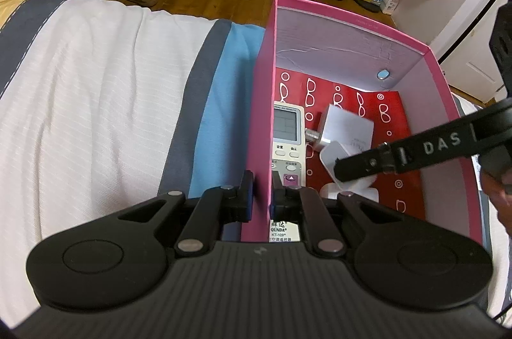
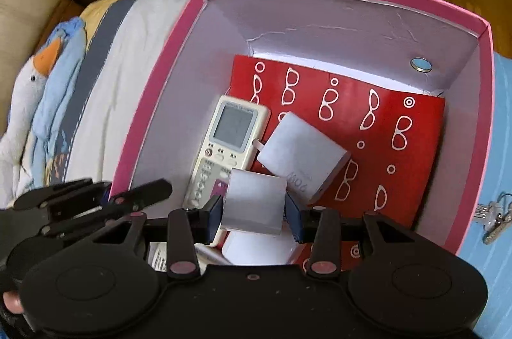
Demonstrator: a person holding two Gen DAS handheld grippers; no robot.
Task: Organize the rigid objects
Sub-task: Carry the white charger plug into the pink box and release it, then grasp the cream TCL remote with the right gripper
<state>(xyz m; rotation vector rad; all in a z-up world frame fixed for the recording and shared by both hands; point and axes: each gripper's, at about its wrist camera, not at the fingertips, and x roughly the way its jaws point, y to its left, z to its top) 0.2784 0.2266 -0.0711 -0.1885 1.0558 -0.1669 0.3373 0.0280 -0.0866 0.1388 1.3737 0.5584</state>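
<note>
Left wrist view: the left gripper (image 1: pixel 262 188) is pinched shut on the near wall of the pink box (image 1: pixel 260 102), one finger outside, one inside. Right wrist view: the right gripper (image 2: pixel 254 212), partly open, clamps a small white block (image 2: pixel 254 208) between its pads, inside the box. Just ahead of it lie a remote control (image 2: pixel 224 147) and a white charger (image 2: pixel 302 156) on red patterned paper (image 2: pixel 400 179).
</note>
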